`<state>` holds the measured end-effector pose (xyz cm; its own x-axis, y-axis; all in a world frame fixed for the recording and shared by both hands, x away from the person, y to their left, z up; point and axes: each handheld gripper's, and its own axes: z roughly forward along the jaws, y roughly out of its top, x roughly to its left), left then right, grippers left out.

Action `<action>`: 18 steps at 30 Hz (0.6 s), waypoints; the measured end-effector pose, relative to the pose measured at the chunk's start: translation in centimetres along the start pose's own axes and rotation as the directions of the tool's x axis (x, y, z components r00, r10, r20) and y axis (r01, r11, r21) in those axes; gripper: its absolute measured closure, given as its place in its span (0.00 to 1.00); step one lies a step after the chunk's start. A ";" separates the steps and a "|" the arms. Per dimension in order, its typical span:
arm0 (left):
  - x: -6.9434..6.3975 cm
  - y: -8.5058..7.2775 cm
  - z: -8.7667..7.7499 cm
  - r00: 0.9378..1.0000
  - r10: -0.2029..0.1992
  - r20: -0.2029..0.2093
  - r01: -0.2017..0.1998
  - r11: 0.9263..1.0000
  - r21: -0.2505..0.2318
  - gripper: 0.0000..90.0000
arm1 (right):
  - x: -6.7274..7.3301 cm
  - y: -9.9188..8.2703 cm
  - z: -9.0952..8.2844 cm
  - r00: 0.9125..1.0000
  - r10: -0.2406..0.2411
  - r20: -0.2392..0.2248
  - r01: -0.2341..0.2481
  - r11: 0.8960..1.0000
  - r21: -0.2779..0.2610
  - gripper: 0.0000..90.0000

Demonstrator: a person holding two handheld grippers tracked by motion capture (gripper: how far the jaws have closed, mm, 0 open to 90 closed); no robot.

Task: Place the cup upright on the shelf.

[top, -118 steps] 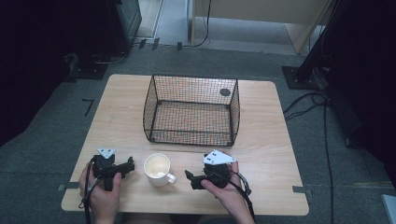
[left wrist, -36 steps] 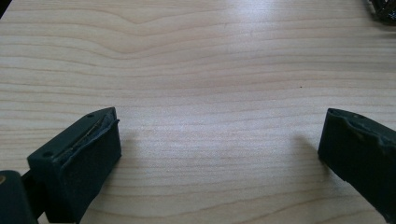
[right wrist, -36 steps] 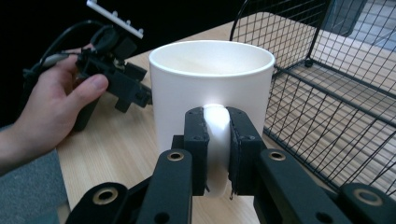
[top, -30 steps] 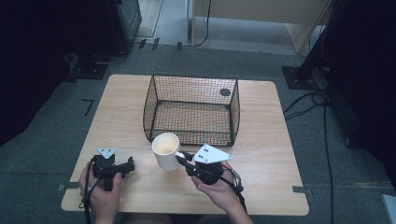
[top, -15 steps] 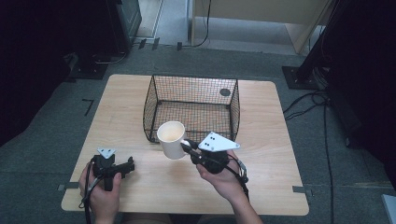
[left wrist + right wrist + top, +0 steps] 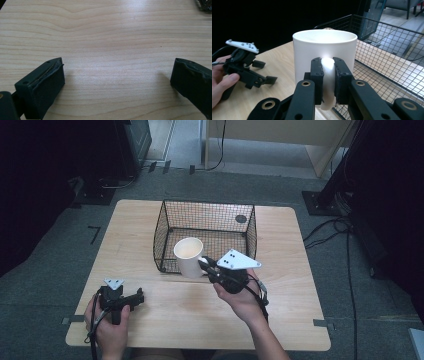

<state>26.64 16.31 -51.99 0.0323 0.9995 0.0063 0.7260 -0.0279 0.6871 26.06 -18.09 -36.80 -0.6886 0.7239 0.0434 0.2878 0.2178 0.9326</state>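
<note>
Two grippers: right gripper (image 6: 328, 75) clamps white mug (image 6: 324, 47) handle at basket's (image 6: 207, 215) 6 o'clock; left gripper (image 6: 134, 298) jaws wide.

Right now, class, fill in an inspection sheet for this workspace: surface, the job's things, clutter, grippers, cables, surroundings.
Surface: light wooden table, bare around the things.
Job's things: white mug held upright by its handle, off the table at the near wall of the black wire basket; a dark round spot lies on the basket floor at its far right corner.
Clutter: nothing seen.
Grippers: right gripper shut on the mug handle; left gripper open, low on the table.
Cables: one trails from each gripper; more lie on the floor at right.
Surroundings: grey floor, dark equipment stands.
</note>
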 end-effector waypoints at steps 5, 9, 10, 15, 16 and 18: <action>0.0 0.0 0.0 1.000 0.000 0.000 0.000 1.000 0.000 0.00 | -0.8 0.5 0.3 1.000 0.003 0.018 -0.003 1.000 -0.008 0.89; 0.0 0.0 0.0 1.000 0.002 0.002 -0.002 1.000 0.001 0.00 | -1.8 0.9 0.9 0.999 0.015 0.036 -0.014 1.000 -0.016 0.89; 0.0 0.0 0.0 1.000 0.003 0.003 -0.003 1.000 0.000 0.00 | -2.1 1.0 1.0 0.999 0.014 0.039 -0.014 1.000 -0.018 0.89; 0.0 0.0 0.0 1.000 0.005 0.003 -0.005 1.000 0.000 0.00 | -2.8 1.1 1.5 0.998 0.017 0.053 -0.016 1.000 -0.012 0.89; 0.0 0.0 0.0 1.000 0.005 0.003 -0.005 1.000 -0.001 0.00 | -3.0 1.2 1.7 0.998 0.017 0.056 -0.017 1.000 -0.011 0.89; 0.0 0.0 0.0 1.000 0.005 0.003 -0.005 1.000 -0.001 0.00 | -3.8 1.2 2.3 0.998 0.021 0.065 -0.021 1.000 -0.006 0.89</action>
<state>26.65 16.30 -52.00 0.0382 0.9992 0.0074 0.7250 -0.0328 0.6879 30.53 -19.07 -36.67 -0.6373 0.7696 0.0397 0.2982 0.1987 0.9336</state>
